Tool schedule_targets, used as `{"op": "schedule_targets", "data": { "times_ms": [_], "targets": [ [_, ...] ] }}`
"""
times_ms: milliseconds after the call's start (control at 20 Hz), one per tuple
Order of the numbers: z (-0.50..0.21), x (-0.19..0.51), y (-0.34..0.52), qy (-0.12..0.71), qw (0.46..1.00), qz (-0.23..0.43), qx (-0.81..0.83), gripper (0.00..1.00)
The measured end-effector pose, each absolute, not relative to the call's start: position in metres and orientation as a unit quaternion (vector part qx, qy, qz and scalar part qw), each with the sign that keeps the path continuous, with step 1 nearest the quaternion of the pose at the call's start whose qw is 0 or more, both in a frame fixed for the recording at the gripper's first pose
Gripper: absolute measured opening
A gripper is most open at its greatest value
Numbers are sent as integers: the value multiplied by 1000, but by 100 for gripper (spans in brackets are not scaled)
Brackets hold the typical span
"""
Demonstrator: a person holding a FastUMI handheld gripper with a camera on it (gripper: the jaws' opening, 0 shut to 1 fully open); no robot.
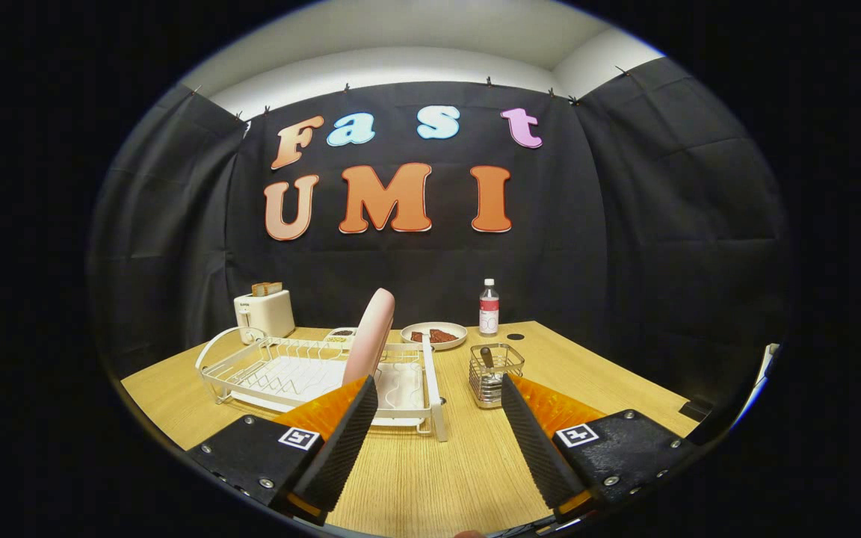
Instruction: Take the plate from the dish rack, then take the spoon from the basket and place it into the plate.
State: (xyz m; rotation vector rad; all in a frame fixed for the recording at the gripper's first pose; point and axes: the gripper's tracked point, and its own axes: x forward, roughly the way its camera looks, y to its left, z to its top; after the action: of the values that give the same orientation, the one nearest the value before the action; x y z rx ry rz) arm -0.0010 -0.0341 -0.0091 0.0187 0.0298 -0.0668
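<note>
Jaws of the gripper (438, 392) stand wide apart with nothing between them but bare wooden surface (430, 478). Just beyond the left finger, the pink plate (371, 336) stands on edge in the white dish rack (311, 373), its long axis upright and leaning slightly right; just ahead of the right finger sits the wire basket (495, 373), where the spoon (487, 359) stands upright with its dark handle pointing up. Farther beyond lie a toaster (264, 312), a dish of food (434, 335) and a bottle (489, 308), whose label is too small to read.
</note>
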Motion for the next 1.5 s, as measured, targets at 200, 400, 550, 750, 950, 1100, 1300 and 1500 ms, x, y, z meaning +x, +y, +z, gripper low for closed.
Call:
{"op": "schedule_targets", "data": {
  "times_ms": [200,400,550,750,950,1100,1300,1500],
  "targets": [
    [-8,2,-31,18,999,-36,11,99],
    [-6,6,-25,23,999,-39,2,99],
    [-1,12,-18,27,999,-43,2,99],
    [14,34,-2,33,998,-47,0,99],
    [25,71,18,48,997,-50,-15,99],
    [22,101,34,69,995,-58,-36,99],
    [11,141,49,97,991,-68,-60,97],
    [-3,173,49,123,987,-87,-59,80]
  ]
}}
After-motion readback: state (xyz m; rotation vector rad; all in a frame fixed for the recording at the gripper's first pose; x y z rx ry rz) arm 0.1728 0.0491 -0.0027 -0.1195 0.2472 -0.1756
